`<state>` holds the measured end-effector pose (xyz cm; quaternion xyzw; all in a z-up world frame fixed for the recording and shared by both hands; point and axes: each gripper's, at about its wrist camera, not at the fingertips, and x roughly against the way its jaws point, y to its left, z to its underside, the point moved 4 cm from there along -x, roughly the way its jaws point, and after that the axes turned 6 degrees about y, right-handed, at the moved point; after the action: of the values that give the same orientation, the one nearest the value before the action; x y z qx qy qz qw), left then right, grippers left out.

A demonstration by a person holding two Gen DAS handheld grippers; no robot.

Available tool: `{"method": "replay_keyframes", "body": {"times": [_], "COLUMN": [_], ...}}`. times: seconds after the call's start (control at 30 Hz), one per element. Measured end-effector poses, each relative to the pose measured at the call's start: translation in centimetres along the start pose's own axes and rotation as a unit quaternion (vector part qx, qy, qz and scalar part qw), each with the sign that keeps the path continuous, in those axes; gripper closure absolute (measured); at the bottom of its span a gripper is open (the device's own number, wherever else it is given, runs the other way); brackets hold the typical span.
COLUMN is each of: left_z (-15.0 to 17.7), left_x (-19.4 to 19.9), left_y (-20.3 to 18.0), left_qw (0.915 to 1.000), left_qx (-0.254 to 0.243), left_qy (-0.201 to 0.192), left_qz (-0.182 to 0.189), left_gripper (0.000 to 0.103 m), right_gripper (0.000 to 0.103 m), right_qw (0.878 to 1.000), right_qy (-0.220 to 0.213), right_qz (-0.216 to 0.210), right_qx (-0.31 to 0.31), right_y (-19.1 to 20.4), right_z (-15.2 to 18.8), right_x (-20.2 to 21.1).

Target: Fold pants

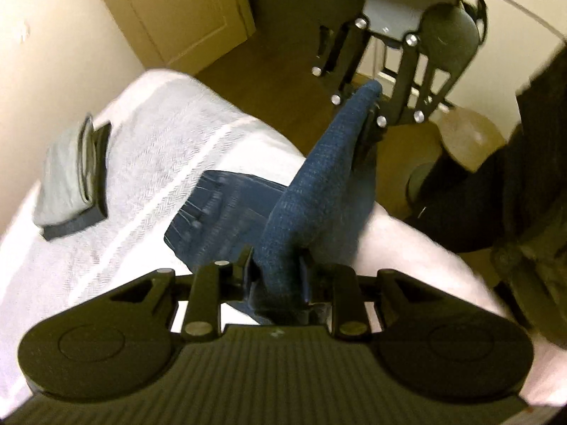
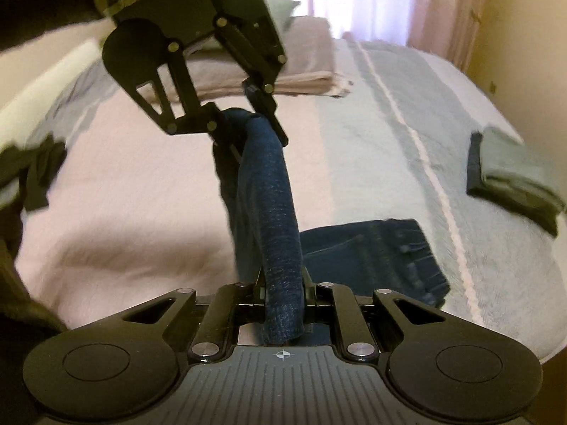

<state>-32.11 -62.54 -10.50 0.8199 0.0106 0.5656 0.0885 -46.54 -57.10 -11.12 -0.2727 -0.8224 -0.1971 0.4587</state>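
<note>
Here, from the left wrist, we see our left gripper (image 1: 274,269) clamped on a bunched fold of the blue pants (image 1: 315,191), which stretches up to our right gripper (image 1: 372,113), also clamped on it. From the right wrist, the pants' waist end lies on the striped bedspread (image 2: 372,141), near 1 pile of folded clothes (image 2: 510,177).
</note>
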Motion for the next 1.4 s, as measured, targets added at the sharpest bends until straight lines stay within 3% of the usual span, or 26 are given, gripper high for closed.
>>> {"method": "replay_keyframes", "body": {"times": [0.2,0.4,0.53,0.63,0.77,0.87,0.9,0.97,1.07,1.1,1.17,1.27,1.33,1.4], "left_z": [-4.1,-3.6,-1.2,0.6,1.7,2.7,3.0,3.4,3.8,4.1,5.2,7.6,9.6,11.4], "left_x": [-9.5,-21.9,-27.6,-27.7,-25.6,-26.3,-26.8,-27.9,-28.2,-27.9,-26.5,-23.5,-20.7,-17.9], "left_y": [12.9,21.0,24.5,25.2,24.8,25.3,25.4,25.2,24.8,24.6,24.0,22.4,20.8,18.6], "left_qw": [0.9950,0.9772,0.9578,0.9436,0.9337,0.9156,0.9099,0.9025,0.8946,0.8923,0.8886,0.8884,0.8843,0.8816], "left_qx": [0.070,0.146,0.233,0.285,0.327,0.379,0.395,0.415,0.437,0.443,0.454,0.457,0.466,0.472], "left_qy": [0.018,0.081,0.112,0.094,0.069,0.056,0.056,0.060,0.048,0.042,0.036,0.035,0.023,0.009], "left_qz": [0.069,0.131,0.125,0.140,0.130,0.121,0.115,0.098,0.081,0.076,0.058,0.018,0.005,-0.003], "left_gripper": [0.079,0.075,0.071,0.069,0.070,0.074,0.074,0.074,0.074,0.072,0.071,0.076,0.076,0.076], "right_gripper": [0.092,0.090,0.061,0.059,0.059,0.076,0.076,0.076,0.074,0.072,0.067,0.066,0.066,0.066], "right_qw": [0.991,0.960,0.933,0.912,0.891,0.871,0.865,0.849,0.814,0.810,0.813,0.813,0.822,0.839], "right_qy": [0.017,0.064,0.069,0.043,0.006,-0.012,-0.007,-0.005,-0.026,-0.032,-0.037,-0.056,-0.073,-0.088], "right_qz": [-0.076,-0.160,-0.159,-0.172,-0.159,-0.153,-0.146,-0.139,-0.123,-0.111,-0.065,0.005,0.038,0.053], "right_qx": [-0.107,-0.221,-0.316,-0.371,-0.426,-0.467,-0.480,-0.510,-0.567,-0.576,-0.577,-0.580,-0.564,-0.534], "right_y": [-15.5,-27.1,-31.9,-32.9,-33.0,-33.6,-33.9,-34.5,-35.3,-35.2,-34.6,-33.3,-31.4,-28.5], "right_z": [0.7,3.2,5.7,7.2,9.1,9.2,9.1,9.7,11.4,11.8,12.1,12.2,11.6,10.6], "right_x": [-4.5,-13.8,-17.3,-16.4,-14.4,-15.4,-16.1,-17.4,-17.3,-17.0,-16.0,-13.4,-11.3,-9.5]}}
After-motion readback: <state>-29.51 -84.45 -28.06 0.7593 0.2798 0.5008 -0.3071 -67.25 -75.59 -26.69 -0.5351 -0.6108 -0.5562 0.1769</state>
